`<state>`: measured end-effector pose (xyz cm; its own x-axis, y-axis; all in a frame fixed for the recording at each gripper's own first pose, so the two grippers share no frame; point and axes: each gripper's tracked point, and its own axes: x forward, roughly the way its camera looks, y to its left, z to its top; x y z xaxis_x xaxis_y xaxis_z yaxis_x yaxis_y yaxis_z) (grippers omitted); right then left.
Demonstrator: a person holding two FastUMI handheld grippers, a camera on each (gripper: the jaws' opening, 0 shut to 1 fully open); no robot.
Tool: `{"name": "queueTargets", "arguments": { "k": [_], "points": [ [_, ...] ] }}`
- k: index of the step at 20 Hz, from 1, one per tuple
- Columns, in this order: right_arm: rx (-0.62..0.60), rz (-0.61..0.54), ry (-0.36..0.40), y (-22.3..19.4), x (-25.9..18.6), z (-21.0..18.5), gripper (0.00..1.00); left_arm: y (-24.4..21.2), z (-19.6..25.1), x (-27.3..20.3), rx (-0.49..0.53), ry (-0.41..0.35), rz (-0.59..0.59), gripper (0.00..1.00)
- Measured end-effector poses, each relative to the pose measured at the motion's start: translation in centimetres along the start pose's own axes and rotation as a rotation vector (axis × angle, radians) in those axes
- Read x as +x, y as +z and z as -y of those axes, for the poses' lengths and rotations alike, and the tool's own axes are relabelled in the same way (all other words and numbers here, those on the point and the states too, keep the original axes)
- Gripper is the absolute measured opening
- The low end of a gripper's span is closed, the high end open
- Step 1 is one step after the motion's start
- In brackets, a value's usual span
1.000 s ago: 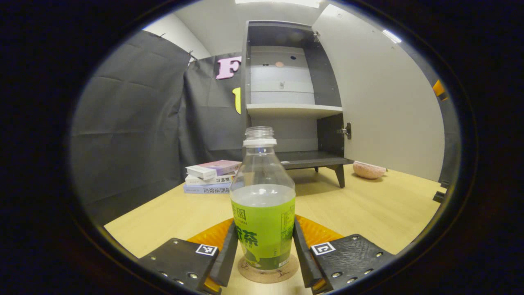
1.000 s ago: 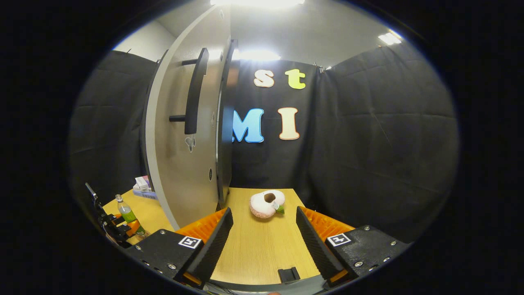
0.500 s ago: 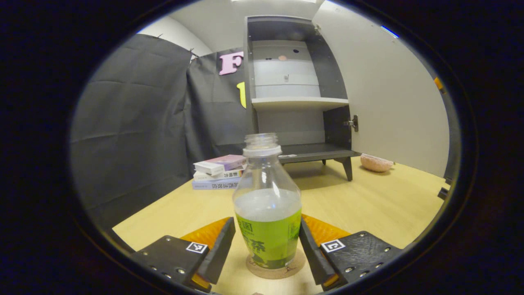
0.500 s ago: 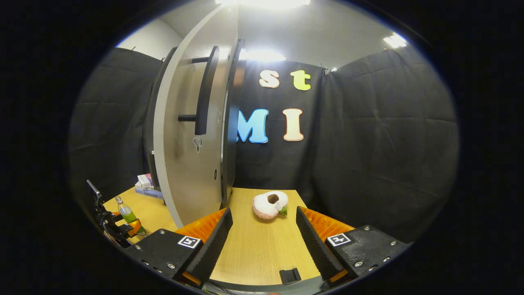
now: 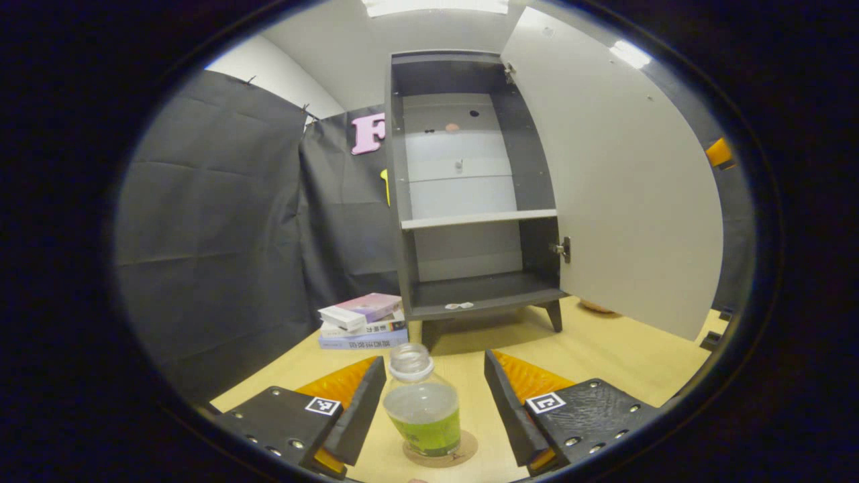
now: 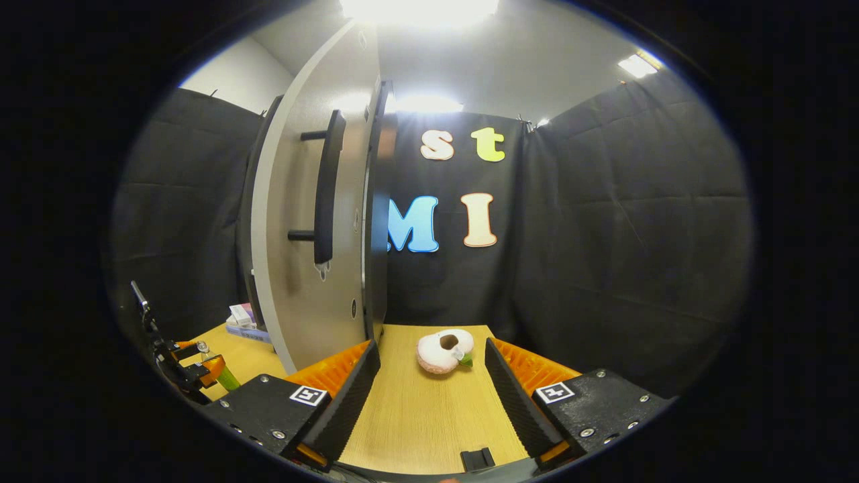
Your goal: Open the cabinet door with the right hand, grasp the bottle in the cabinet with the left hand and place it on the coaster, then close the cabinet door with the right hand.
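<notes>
A clear bottle (image 5: 423, 406) with a green label stands upright on a round cork coaster (image 5: 463, 451) on the wooden table. My left gripper (image 5: 435, 367) hangs open above and just behind it, one finger on each side, neither touching it. The cabinet (image 5: 470, 201) behind has bare shelves, and its pale door (image 5: 624, 188) is swung out to the right. In the right gripper view, my right gripper (image 6: 433, 379) is open and holds nothing, low over the table and right of the door's outer face (image 6: 295, 268) and its black bar handle (image 6: 324, 191). The left gripper (image 6: 188, 365) and bottle (image 6: 226, 380) sit far left.
A stack of books (image 5: 362, 322) lies left of the cabinet's foot. A pink plush ring (image 6: 443, 350) rests on the table ahead of my right gripper. A small black clip (image 6: 478, 459) sits at the table's near edge. Black cloth walls close in the booth.
My left gripper has let go of the bottle, spread its fingers and risen away from it. The bottle stays upright on the coaster. The right gripper has barely shifted.
</notes>
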<state>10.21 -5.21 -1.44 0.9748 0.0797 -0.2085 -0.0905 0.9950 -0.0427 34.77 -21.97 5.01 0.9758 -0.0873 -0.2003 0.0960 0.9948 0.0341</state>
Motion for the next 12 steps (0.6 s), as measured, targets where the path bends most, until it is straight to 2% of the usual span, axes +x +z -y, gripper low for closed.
{"name": "queueTargets", "arguments": {
  "k": [1, 2, 3, 4, 5, 6, 8, 9, 10, 11, 12],
  "points": [
    [0.007, 0.014, 0.002, 0.6, 0.0, 0.2, 0.97, 1.1, -0.2, -0.4, 0.003, 0.008, 0.009, 0.84],
    [0.015, 0.027, 0.002, 1.4, 0.0, 0.4, 0.97, 2.3, -0.5, -0.7, 0.006, 0.013, 0.020, 0.89],
    [0.022, 0.037, 0.004, 1.8, 0.2, 0.6, 0.97, 3.4, -0.7, -1.1, 0.008, 0.018, 0.029, 0.89],
    [0.029, 0.047, 0.004, 2.5, 0.5, 0.7, 0.96, 4.6, -0.9, -1.5, 0.005, 0.026, 0.031, 0.80],
    [0.034, 0.058, 0.002, 3.3, 0.7, 1.0, 0.96, 5.7, -1.0, -2.2, 0.001, 0.030, 0.035, 0.84],
    [0.037, 0.069, -0.004, 4.1, 0.8, 1.2, 0.96, 7.0, -1.2, -2.9, -0.005, 0.039, 0.043, 0.80],
    [0.044, 0.090, -0.014, 5.6, 1.2, 1.5, 0.96, 8.8, -1.4, -4.0, -0.026, 0.045, 0.049, 0.89],
    [0.046, 0.098, -0.016, 6.2, 1.4, 1.5, 0.97, 9.4, -1.7, -4.6, -0.034, 0.052, 0.044, 0.80],
    [0.047, 0.105, -0.018, 6.8, 1.4, 1.3, 0.96, 10.0, -2.3, -5.0, -0.040, 0.062, 0.040, 0.80],
    [0.047, 0.112, -0.025, 7.4, 1.7, 1.4, 0.96, 10.5, -2.8, -5.5, -0.044, 0.073, 0.033, 0.89],
    [0.047, 0.120, -0.035, 8.1, 1.8, 1.3, 0.96, 11.0, -3.4, -5.9, -0.046, 0.082, 0.026, 0.89]
  ]
}}
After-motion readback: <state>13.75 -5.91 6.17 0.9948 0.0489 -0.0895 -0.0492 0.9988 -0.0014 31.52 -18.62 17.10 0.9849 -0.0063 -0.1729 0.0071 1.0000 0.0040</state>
